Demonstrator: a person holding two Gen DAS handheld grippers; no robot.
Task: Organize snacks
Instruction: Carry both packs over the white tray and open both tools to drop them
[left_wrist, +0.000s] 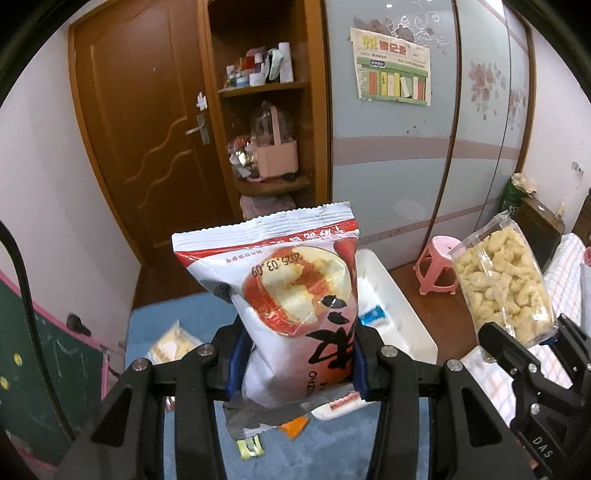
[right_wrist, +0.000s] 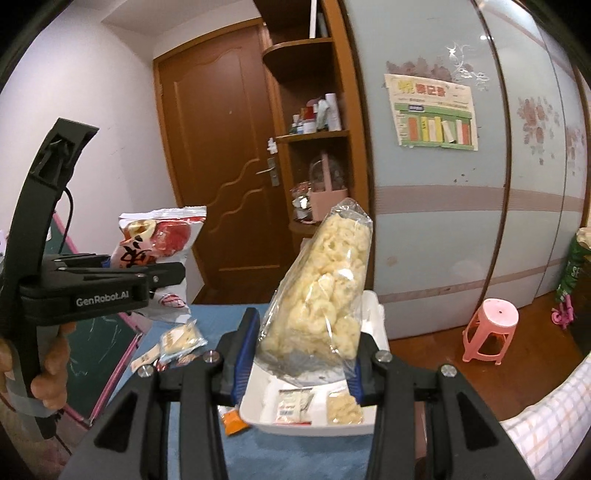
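Here, at the far left of the right wrist view, a person's hand (right_wrist: 50, 373) grips the handle of the left gripper (right_wrist: 162, 278), whose jaws are clamped on a red-and-white snack bag (left_wrist: 295, 306). In the left wrist view that bag stands upright between the blue pads (left_wrist: 236, 365), held low on its body, its printed date reading upside down, lifted clear above the blue table (left_wrist: 325, 454).

On the table below and left of it lies a small clear packet of pale snacks (left_wrist: 170, 345); a small green-edged packet (left_wrist: 251, 446) and an orange packet (left_wrist: 293, 428) lie just under the held bag.

Further right, a white bin (right_wrist: 258, 410) sits on the table, with a small white sachet (right_wrist: 293, 406) and a small pack of yellow puffs (right_wrist: 345, 408) inside.

Above the bin, the right gripper (right_wrist: 299, 354) is closed on a clear bag of yellow puffs (right_wrist: 325, 295), pinched near its lower end and leaning to the right at the top. The left wrist view shows the same bag held up at the right edge.

Beyond it, a pink stool (right_wrist: 489, 330) stands on the wooden floor by the wardrobe.
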